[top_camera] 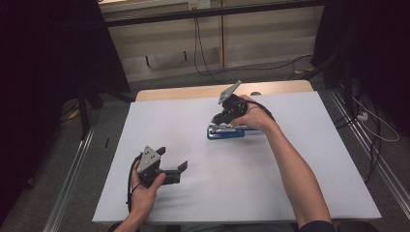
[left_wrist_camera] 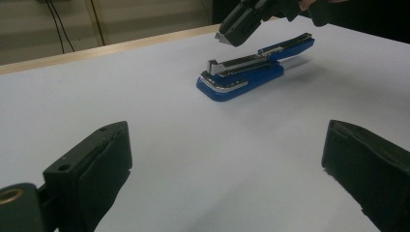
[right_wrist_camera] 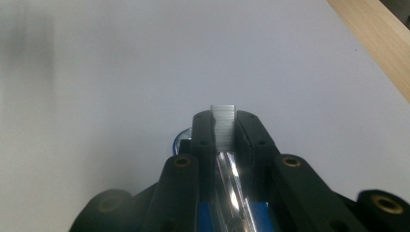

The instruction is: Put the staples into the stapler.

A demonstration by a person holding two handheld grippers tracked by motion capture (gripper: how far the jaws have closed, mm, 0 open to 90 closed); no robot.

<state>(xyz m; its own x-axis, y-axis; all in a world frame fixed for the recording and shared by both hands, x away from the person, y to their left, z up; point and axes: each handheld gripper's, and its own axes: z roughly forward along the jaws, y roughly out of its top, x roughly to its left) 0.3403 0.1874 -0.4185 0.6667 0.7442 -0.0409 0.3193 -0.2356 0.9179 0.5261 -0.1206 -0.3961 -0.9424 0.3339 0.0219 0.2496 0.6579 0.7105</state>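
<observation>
A blue stapler [top_camera: 227, 131] lies swung open on the white table [top_camera: 290, 183], its metal staple channel [left_wrist_camera: 237, 64] exposed. My right gripper [top_camera: 218, 118] hovers just above the stapler's front end, tilted down, shut on a short silvery strip of staples [right_wrist_camera: 223, 123]. In the right gripper view the strip stands between the two black jaws, directly over the shiny channel [right_wrist_camera: 232, 186]. My left gripper [top_camera: 172, 158] rests at the near left of the table, open, with nothing between its fingers [left_wrist_camera: 104, 152], and it points toward the stapler [left_wrist_camera: 241, 72].
The white top ends in a wooden strip [top_camera: 193, 92] along the far side. Beyond it, cables [top_camera: 198, 48] trail over a grey floor in front of a pale wall. Dark curtains [top_camera: 48, 72] flank both sides, and metal rails [top_camera: 72, 169] run beside the table.
</observation>
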